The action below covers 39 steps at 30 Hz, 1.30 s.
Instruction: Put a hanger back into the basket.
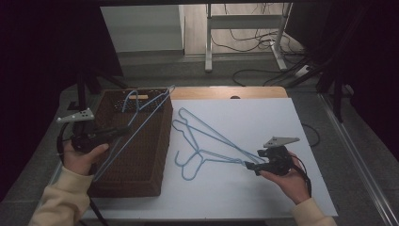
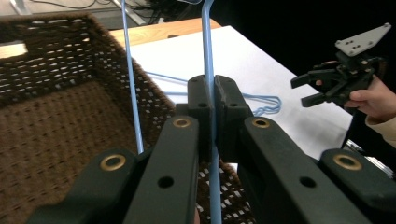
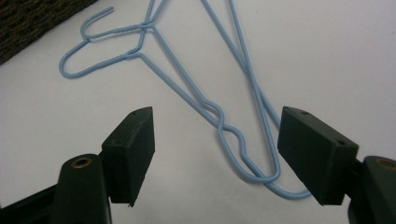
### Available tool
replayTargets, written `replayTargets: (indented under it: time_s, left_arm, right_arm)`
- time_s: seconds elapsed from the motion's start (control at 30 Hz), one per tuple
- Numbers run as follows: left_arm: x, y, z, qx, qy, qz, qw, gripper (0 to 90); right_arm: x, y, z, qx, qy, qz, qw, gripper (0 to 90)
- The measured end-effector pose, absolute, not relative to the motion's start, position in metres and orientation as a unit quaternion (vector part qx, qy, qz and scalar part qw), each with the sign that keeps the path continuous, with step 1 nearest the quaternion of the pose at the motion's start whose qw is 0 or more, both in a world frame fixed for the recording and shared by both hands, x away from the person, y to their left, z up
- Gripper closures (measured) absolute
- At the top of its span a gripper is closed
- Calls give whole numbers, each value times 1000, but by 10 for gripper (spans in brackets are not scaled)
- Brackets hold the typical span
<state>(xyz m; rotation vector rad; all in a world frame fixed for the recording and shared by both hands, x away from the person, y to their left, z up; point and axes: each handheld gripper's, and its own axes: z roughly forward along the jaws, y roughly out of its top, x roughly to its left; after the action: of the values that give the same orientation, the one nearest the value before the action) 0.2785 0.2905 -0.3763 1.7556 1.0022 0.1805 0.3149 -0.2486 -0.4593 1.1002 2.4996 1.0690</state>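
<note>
1. No brand, label or writing can be read on anything here; the hangers, the basket and your two grippers are all plain.
2. Your left gripper [image 1: 123, 130] has its jaws pressed together on the wire of a blue hanger [image 1: 141, 117]. In the left gripper view the wire [image 2: 208, 60] runs straight up between the pads.
3. That hanger is held tilted over the brown wicker basket [image 1: 157, 155], with its far end reaching past the back rim.
4. Your left hand [image 1: 81, 157] sits at the basket's left side, forearm coming in from the bottom edge, the gripper pointing right across the basket.
5. Your right gripper [image 1: 250, 165] has its jaws standing wide apart, holding nothing. In the right gripper view the pads flank the bent corner of the blue hangers on the sheet [image 3: 224, 126] without touching it.
6. Those hangers [image 1: 207, 143] lie flat on the white sheet [image 1: 263, 113], just right of the basket, hooks toward it.
7. Your right hand [image 1: 289, 181] rests low near the sheet's right side, the gripper pointing left at the hangers' corner.
</note>
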Motion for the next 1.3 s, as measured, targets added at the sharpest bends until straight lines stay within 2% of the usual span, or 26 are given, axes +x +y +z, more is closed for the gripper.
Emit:
replayTargets:
  time_s: [0.47, 1.3]
  left_arm:
    - [300, 316, -395, 741, 431, 73, 509, 866]
    - [316, 334, -444, 754, 485, 56, 439, 864]
  right_arm:
    - [316, -249, -461, 375, 849, 358, 105, 274]
    - [316, -247, -462, 376, 851, 353, 102, 272]
